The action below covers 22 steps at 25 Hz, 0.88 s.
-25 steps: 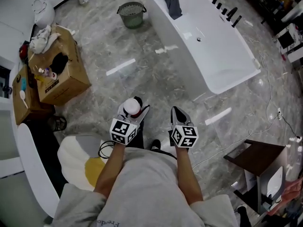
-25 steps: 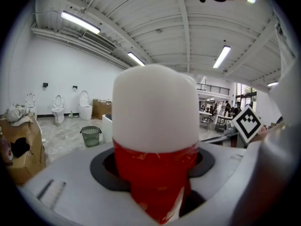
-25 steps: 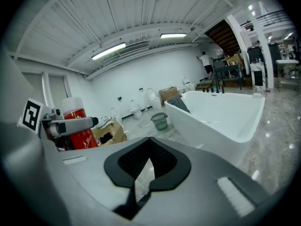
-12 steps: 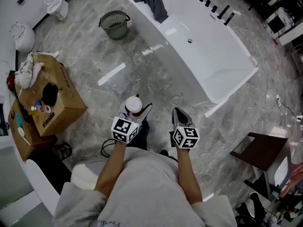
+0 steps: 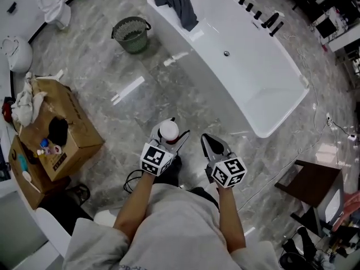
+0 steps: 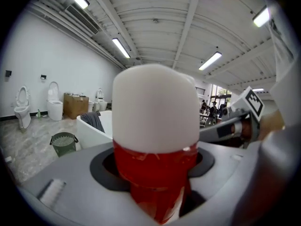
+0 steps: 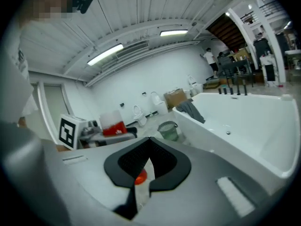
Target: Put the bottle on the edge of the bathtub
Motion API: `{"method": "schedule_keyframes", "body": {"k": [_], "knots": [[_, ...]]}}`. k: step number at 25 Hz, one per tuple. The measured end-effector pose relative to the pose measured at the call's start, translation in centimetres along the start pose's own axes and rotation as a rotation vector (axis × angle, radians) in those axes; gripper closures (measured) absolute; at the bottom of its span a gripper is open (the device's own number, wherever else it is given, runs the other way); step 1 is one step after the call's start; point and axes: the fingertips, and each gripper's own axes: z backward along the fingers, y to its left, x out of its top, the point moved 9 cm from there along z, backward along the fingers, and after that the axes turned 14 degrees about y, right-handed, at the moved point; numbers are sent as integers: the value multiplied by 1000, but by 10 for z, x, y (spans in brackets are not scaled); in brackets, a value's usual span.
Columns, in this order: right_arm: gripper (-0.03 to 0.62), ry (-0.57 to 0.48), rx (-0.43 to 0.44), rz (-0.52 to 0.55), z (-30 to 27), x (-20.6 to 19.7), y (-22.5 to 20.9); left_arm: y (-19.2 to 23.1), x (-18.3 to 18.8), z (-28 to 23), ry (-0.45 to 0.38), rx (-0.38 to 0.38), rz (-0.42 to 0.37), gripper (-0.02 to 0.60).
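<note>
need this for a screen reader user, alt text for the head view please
Seen from above, a person's left gripper holds a white-capped red bottle beside the shut right gripper, over a grey marble floor. Ahead stands a white bathtub with a dark cloth draped on its rim; a green basket and cardboard boxes lie left.

Count from here: 1 bathtub, 1 bottle, 1 basket, 1 towel, 2 boxes, 2 hand-held grippers. Tub taps too small to count.
</note>
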Motion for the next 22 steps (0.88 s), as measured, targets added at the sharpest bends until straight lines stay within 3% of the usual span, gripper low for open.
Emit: {"method": "schedule_keyframes", "body": {"k": [3, 6, 12, 15, 22], "knots": [[592, -41, 112, 109, -22, 44, 24, 26, 5, -9, 11, -36, -33, 249], [592, -62, 149, 201, -46, 73, 38, 51, 10, -21, 1, -63, -74, 249], [587, -79, 178, 212, -73, 91, 22, 67, 18, -50, -5, -153, -182, 249], [532, -87, 211, 233, -88, 97, 6, 74, 18, -72, 0, -174, -233, 249], [468, -80, 266, 209, -137, 86, -35, 98, -12, -122, 22, -178, -220, 249]]}}
